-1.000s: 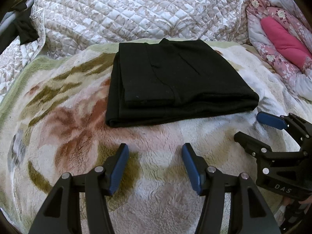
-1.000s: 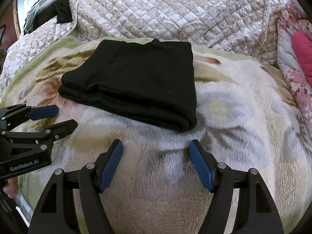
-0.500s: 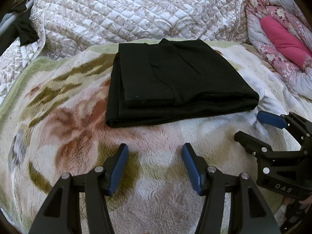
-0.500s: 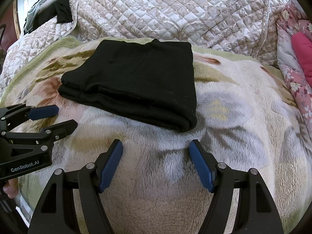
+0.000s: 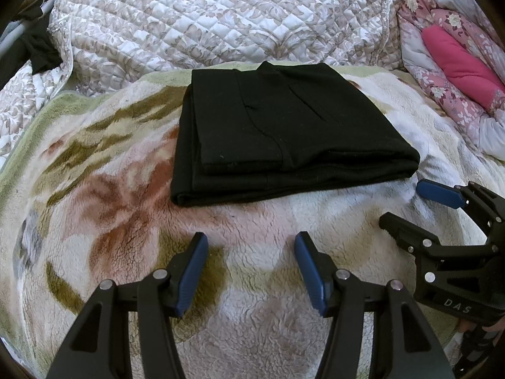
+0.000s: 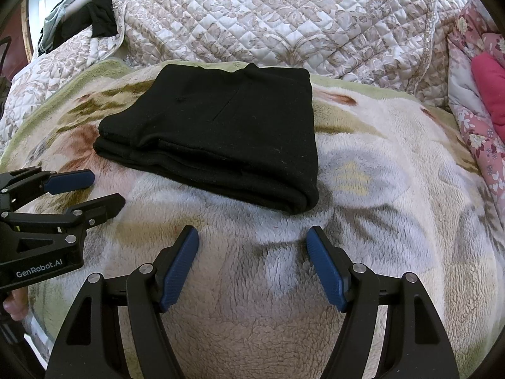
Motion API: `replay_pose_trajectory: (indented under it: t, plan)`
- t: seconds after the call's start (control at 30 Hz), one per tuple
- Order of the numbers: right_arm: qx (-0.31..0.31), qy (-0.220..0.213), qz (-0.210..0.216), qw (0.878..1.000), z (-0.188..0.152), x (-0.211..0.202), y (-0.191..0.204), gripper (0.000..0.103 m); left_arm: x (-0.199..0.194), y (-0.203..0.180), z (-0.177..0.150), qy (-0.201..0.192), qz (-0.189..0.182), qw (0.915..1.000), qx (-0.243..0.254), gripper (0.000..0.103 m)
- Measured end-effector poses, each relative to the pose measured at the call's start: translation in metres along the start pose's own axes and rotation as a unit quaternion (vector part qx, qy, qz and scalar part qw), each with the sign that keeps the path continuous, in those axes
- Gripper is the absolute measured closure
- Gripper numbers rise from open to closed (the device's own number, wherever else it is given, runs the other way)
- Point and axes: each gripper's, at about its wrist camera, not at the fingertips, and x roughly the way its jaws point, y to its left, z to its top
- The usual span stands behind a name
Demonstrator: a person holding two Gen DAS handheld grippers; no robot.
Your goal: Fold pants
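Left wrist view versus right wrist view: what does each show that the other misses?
Left only: the stepped layer edges along the pants' left side, and the right claw open from the side. Right only: the pants' rounded right fold corner, and the left claw open from the side. Both: folded black pants lying on the floral fleece blanket, untouched.

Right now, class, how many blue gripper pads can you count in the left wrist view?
3. Two belong to the left gripper at bottom centre, open over the fleece blanket. One is on the right gripper at the right edge; its second pad is hidden.
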Motion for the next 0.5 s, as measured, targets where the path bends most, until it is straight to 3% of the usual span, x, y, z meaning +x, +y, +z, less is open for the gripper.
replay_pose_trajectory:
  t: [0.5]
  plan:
    - [0.000, 0.000, -0.001, 1.000, 0.0001, 0.0001, 0.0000, 0.032, 0.0007, 0.0011, -0.0006, 0.000, 0.000, 1.0000, 0.002, 0.043]
